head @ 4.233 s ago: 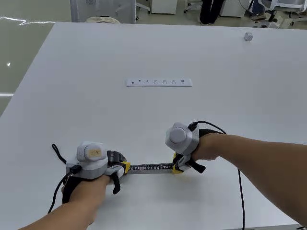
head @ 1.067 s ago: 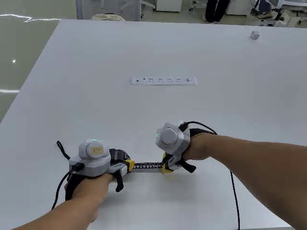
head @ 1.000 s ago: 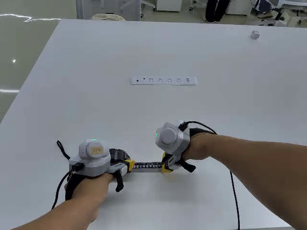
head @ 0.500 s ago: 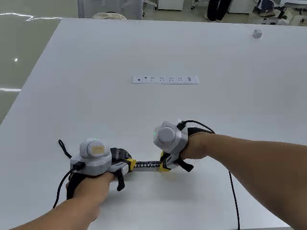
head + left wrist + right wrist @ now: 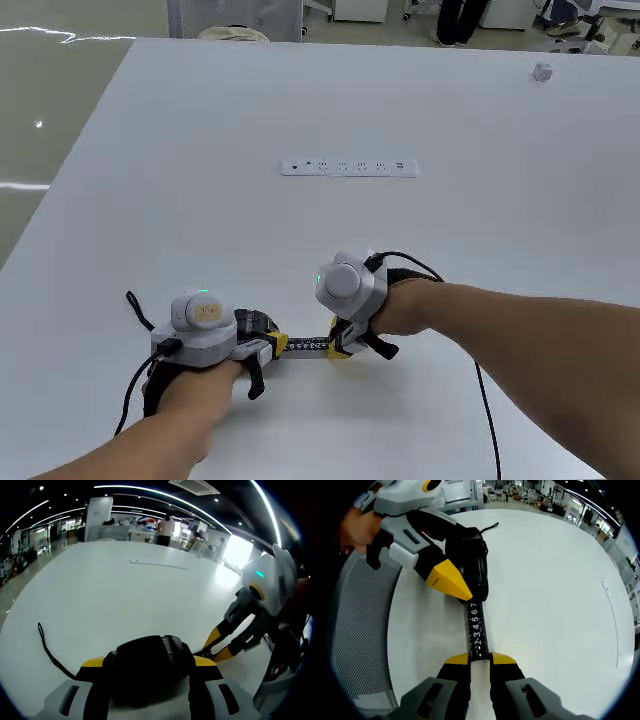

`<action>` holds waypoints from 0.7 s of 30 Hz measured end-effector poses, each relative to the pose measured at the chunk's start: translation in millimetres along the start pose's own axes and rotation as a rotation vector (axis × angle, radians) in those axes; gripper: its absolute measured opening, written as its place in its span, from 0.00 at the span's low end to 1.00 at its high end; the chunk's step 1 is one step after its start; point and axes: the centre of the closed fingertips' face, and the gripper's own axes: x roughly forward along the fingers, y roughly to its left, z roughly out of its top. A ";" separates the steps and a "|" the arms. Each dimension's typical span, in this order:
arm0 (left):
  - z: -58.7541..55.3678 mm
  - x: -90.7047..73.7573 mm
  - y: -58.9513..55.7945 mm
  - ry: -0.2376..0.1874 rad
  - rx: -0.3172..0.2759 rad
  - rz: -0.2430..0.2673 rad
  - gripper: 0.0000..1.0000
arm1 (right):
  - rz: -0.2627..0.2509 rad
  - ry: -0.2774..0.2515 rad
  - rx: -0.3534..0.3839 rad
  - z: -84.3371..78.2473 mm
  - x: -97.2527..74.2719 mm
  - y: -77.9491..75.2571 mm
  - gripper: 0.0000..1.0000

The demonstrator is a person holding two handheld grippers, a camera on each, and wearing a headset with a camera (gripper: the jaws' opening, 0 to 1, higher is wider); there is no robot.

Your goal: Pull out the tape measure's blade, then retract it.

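The black tape measure case (image 5: pixel 256 324) lies on the white table (image 5: pixel 300 240) near its front edge, and my left gripper (image 5: pixel 262 347) is shut on it. In the left gripper view the case (image 5: pixel 150 667) sits between the yellow-tipped jaws of the left gripper (image 5: pixel 149 662). A short length of yellow-and-black blade (image 5: pixel 306 345) runs rightwards from the case to my right gripper (image 5: pixel 336 349), which is shut on the blade's end. In the right gripper view the blade (image 5: pixel 475 627) shows numbers 2 to 7 between the right gripper (image 5: pixel 480 658) and the case (image 5: pixel 471 560).
A white power strip (image 5: pixel 349 168) lies mid-table. A small grey object (image 5: pixel 541 72) sits at the far right. The case's black wrist strap (image 5: pixel 136 306) trails to the left. A grey mesh chair (image 5: pixel 360 630) stands below the table's near edge.
The right gripper has moved left towards the case, and the exposed blade has become shorter. The left gripper has kept its hold on the case.
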 end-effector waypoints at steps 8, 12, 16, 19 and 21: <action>-0.1 0.3 0.2 0.001 0.000 -0.001 0.61 | 0.004 -0.005 -0.004 4.9 1.7 0.7 0.13; -0.3 0.7 0.6 0.001 -0.001 -0.003 0.61 | 0.005 -0.008 -0.006 6.4 2.3 1.2 0.13; -0.7 0.6 0.7 0.001 -0.005 -0.004 0.61 | 0.004 -0.014 -0.008 8.6 2.9 1.9 0.13; -0.3 0.8 1.3 -0.001 -0.010 -0.007 0.61 | 0.005 -0.023 -0.010 10.3 4.3 2.1 0.13; -0.6 1.1 1.1 0.000 -0.009 -0.010 0.61 | 0.006 -0.022 -0.015 10.8 4.6 2.5 0.13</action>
